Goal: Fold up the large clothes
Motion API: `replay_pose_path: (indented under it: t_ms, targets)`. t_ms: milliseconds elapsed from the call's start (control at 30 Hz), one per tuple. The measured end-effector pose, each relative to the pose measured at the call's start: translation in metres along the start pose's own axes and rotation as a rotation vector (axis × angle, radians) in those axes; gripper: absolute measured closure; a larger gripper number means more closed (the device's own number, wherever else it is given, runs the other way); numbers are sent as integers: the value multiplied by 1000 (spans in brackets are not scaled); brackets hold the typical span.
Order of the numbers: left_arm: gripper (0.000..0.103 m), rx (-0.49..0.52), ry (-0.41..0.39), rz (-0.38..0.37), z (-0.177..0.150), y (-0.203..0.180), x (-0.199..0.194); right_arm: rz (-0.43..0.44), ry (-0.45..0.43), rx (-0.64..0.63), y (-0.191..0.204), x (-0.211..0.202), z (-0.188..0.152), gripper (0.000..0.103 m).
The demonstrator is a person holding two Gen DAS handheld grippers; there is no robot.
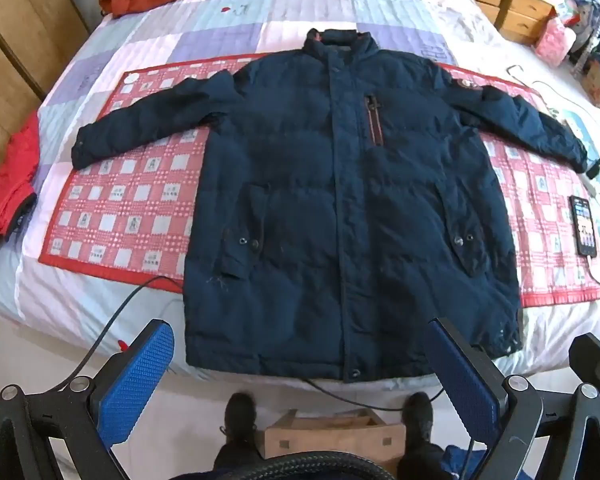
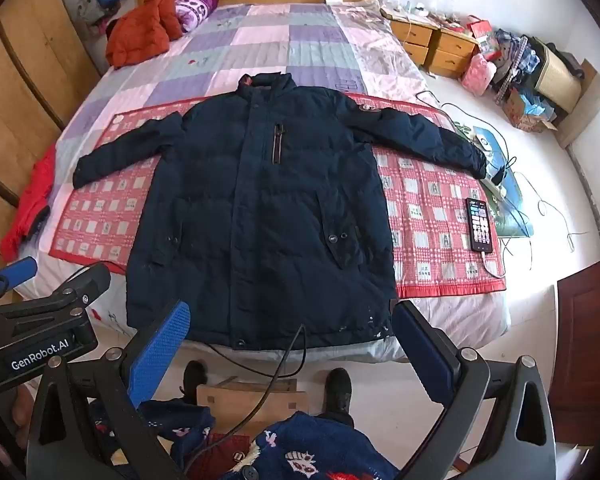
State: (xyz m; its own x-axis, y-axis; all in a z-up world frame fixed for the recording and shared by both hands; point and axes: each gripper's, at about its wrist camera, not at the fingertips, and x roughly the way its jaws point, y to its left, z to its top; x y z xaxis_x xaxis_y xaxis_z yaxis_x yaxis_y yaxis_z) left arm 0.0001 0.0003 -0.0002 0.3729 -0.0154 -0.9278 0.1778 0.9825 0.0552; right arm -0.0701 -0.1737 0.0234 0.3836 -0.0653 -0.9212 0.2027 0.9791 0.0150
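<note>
Navy jacket (image 1: pixel 340 208) flat on bed (image 1: pixel 80 312), collar at 12 o'clock, sleeves out at 9 and 3. Left tongs (image 1: pixel 300 372) and right tongs (image 2: pixel 296 352) spread wide, empty, above the hem. Advice: pinch one sleeve cuff, fold across chest, keep padding smooth.

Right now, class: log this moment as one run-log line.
phase: before first fold | navy jacket: flat, front up, sleeves spread | left gripper: open, empty | right gripper: open, empty
</note>
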Motion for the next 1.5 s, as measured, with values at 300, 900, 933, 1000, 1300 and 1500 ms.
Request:
replay_pose_path:
  t_ms: [300, 900, 933, 1000, 1300, 1500]
  targets:
    - [0, -2, 9, 8, 0, 4, 2, 7, -11, 0, -1, 1, -1, 0]
    - [0, 10, 3, 14, 2, 1, 8, 3, -15, 4, -3, 6, 5, 0]
    - [0, 11, 2, 14, 3, 0, 7, 3, -16, 3, -3, 5, 5, 0]
    - [0, 12, 1, 11, 3, -1, 7, 2, -15, 4, -3, 5, 5, 0]
    - [0, 14, -8, 12, 6, -6, 6, 4, -21, 16, -7, 2, 8, 0]
    - [0, 15, -9, 11, 8, -7, 3, 7, -29, 15, -8, 1, 9, 0]
